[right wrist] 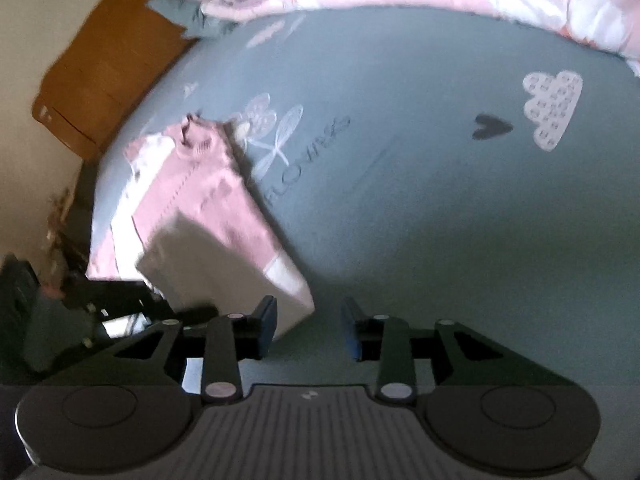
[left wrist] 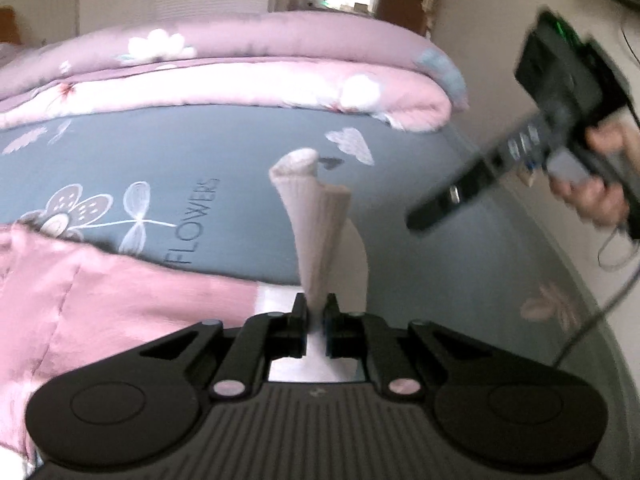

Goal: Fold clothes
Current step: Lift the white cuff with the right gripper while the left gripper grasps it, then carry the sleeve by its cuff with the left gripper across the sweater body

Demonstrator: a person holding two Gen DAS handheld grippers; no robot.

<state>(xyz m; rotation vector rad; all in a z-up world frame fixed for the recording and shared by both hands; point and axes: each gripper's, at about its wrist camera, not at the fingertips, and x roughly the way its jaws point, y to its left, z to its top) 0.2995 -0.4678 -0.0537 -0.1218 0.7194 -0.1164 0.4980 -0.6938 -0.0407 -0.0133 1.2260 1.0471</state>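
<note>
A pink knit garment (right wrist: 208, 196) with white and beige parts lies on the left of the grey-blue bedsheet (right wrist: 420, 200). My left gripper (left wrist: 316, 312) is shut on its beige ribbed cuff (left wrist: 316, 216), which stands up from between the jaws and is lifted off the bed. More of the pink garment (left wrist: 100, 320) fills the lower left of the left wrist view. My right gripper (right wrist: 310, 322) is open over bare sheet with nothing between its fingers; the garment's beige corner (right wrist: 288, 300) lies just beside its left finger. A hand (left wrist: 600, 196) holds that gripper at the right.
A folded pink floral quilt (left wrist: 240, 76) lies across the far side of the bed. A brown wooden board (right wrist: 104, 72) stands past the bed's left edge. The sheet to the right of the garment is bare. A cable (left wrist: 592, 316) hangs from the right gripper.
</note>
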